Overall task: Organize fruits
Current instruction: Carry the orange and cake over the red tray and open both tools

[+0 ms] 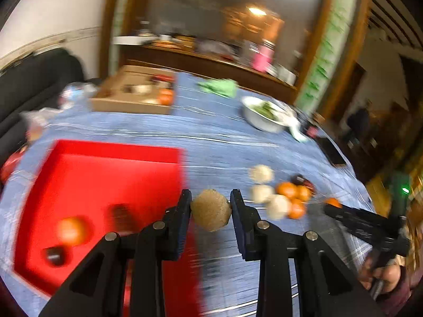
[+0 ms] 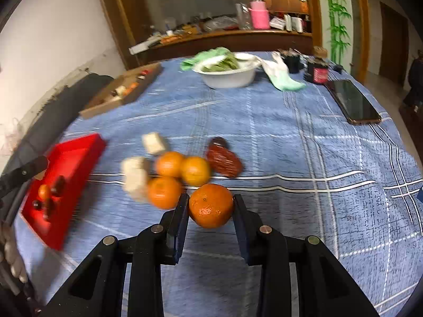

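Observation:
My left gripper (image 1: 210, 200) is shut on a rough beige round fruit (image 1: 210, 211), held above the blue cloth just right of the red tray (image 1: 105, 158). A tangerine (image 1: 71, 231) and dark fruits (image 1: 55, 256) lie in the tray. My right gripper (image 2: 211, 201) is shut on a tangerine (image 2: 210, 207) just in front of the loose pile. That pile holds three tangerines (image 2: 169, 163), pale chunks (image 2: 134, 177) and red-brown dates (image 2: 224, 161). The left wrist view shows the right gripper (image 1: 331, 207) at the right, beside the pile (image 1: 288, 195).
A white bowl of greens (image 2: 227, 76) stands at the table's far side, with a green cloth and a dark jar (image 2: 318, 72) near it. A phone (image 2: 354, 101) lies at the right and a cardboard box (image 2: 121, 89) at the far left. A hand (image 2: 10, 259) shows at the left edge.

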